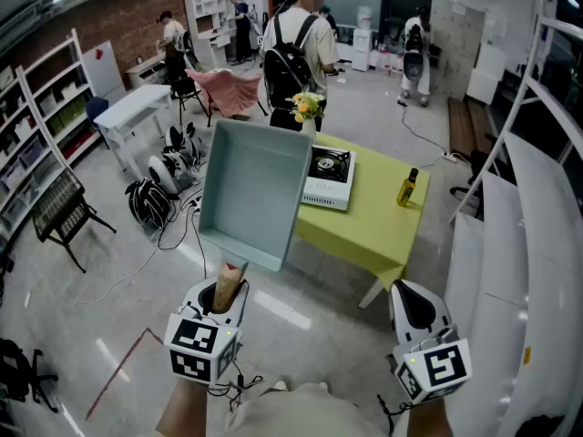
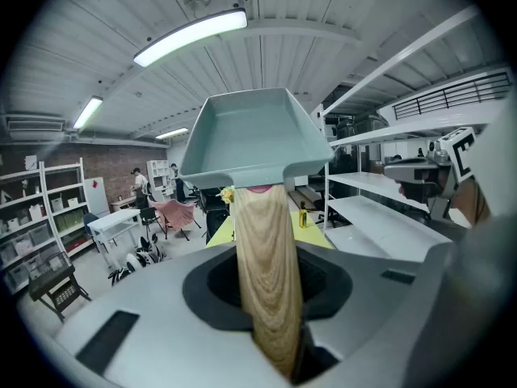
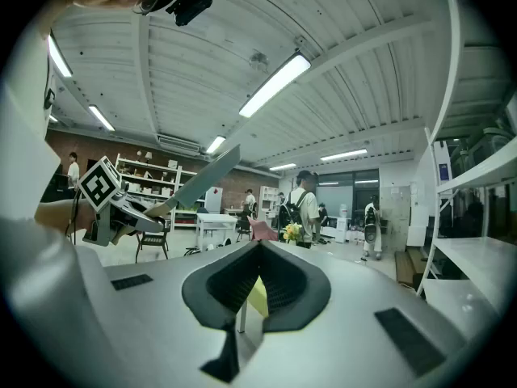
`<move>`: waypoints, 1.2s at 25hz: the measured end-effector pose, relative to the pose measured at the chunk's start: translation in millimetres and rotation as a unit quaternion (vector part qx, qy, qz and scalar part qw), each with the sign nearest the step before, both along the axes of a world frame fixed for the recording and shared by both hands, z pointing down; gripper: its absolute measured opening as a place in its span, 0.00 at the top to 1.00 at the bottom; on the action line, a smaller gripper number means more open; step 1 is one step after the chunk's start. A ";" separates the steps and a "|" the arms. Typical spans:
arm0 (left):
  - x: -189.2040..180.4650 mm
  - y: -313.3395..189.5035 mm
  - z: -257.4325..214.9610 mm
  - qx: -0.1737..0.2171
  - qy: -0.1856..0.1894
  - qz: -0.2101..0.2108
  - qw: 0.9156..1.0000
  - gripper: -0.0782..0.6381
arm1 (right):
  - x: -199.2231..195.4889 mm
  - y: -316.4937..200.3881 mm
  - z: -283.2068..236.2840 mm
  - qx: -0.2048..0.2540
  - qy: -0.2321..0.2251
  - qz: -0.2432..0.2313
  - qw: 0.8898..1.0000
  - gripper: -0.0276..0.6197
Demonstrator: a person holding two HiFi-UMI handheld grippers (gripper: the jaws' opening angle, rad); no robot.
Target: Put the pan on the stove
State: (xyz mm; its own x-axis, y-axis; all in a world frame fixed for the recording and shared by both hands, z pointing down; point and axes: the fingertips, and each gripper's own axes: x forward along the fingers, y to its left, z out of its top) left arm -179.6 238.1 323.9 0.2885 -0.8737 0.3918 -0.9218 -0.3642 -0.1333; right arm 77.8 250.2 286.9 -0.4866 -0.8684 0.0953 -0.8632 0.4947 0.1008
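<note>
Left gripper is clamped tight on the pan's light, wood-grain handle; right gripper has jaws together, nothing between them. Pan, square, smooth, pale grey-green, is held tilted in the air, short of the yellow table. White stove with black burner sits on that table.

One pan, one stove, one bottle, two grippers.

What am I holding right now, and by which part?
The left tool grips the pan by its wooden handle; the right tool holds nothing.
</note>
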 end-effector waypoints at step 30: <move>57.9 20.2 32.3 -0.026 -0.016 -0.020 0.999 0.76 | 67.8 15.8 35.4 -0.021 -0.024 -0.016 0.999 0.95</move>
